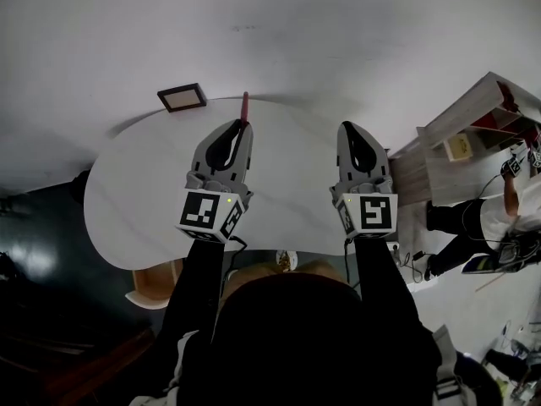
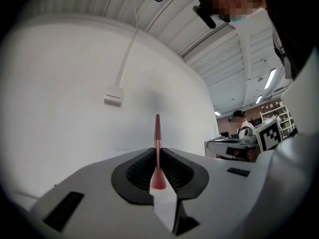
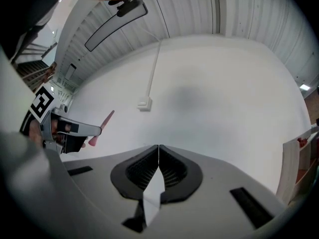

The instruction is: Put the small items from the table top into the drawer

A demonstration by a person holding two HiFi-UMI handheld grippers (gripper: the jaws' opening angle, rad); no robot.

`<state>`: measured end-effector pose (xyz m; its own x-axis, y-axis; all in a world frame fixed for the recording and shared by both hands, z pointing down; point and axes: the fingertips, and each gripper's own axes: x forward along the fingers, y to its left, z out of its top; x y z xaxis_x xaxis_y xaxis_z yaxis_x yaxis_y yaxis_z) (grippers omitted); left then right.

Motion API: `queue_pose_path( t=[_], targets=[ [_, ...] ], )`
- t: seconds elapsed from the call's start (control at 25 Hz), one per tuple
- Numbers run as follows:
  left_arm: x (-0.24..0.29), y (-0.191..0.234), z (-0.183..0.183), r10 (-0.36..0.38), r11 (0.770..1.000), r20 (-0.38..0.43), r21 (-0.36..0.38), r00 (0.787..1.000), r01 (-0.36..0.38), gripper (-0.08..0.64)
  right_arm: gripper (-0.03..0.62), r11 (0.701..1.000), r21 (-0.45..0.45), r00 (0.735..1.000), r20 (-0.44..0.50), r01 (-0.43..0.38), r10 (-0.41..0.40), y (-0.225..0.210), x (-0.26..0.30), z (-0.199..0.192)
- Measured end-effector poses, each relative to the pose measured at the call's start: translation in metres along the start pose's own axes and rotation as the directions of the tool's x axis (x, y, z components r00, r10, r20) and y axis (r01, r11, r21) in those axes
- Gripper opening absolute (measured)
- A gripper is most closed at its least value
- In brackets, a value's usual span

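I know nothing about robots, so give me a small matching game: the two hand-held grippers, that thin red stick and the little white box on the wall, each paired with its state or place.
Things:
1. grey two-jaw left gripper
2. grey two-jaw right gripper
3. thin red stick
4. small white box

States or places:
A. fixed on the white wall
B. jaws together, nothing between them
C. jaws clamped on a thin thing
D. pokes out beyond the jaw tips

Pairs: 1-C, 2-B, 3-D, 4-A

**Left gripper**: grey shell, black ribbed pads, and a black-and-white patterned marker cube. Between its jaws is a red stick. **Right gripper**: same colours. **Table top**, beneath both: white.
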<state>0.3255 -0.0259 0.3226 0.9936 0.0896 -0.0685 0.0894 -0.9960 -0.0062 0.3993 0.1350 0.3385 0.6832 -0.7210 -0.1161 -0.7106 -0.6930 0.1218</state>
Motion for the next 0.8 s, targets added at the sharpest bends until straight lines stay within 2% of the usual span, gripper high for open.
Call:
queue_pose_path(
  t=[0.2,0.48,0.64,0.8],
  targets=[
    [-0.008,0.010,0.008,0.032,0.999,0.032,0.002,0.999,-0.033,0.054,0.028,1.000,-0.003,1.000,0.003,-0.021,0.021,0.012,0.007,0.001],
    [-0.040,0.042,0.011,0.103,0.995,0.030,0.000,0.994,-0.103,0.054,0.028,0.996,0.002,0.996,0.003,-0.094,0.094,0.051,0.024,0.005],
    [-0.076,0.068,0.017,0.167,0.986,0.035,0.013,0.985,-0.167,0.054,0.028,0.989,0.004,0.989,0.009,-0.151,0.151,0.091,0.034,0.012],
    [-0.126,0.106,0.025,0.273,0.961,0.035,0.035,0.961,-0.275,0.054,0.028,0.969,0.035,0.970,0.027,-0.243,0.242,0.149,0.050,0.023]
  ],
)
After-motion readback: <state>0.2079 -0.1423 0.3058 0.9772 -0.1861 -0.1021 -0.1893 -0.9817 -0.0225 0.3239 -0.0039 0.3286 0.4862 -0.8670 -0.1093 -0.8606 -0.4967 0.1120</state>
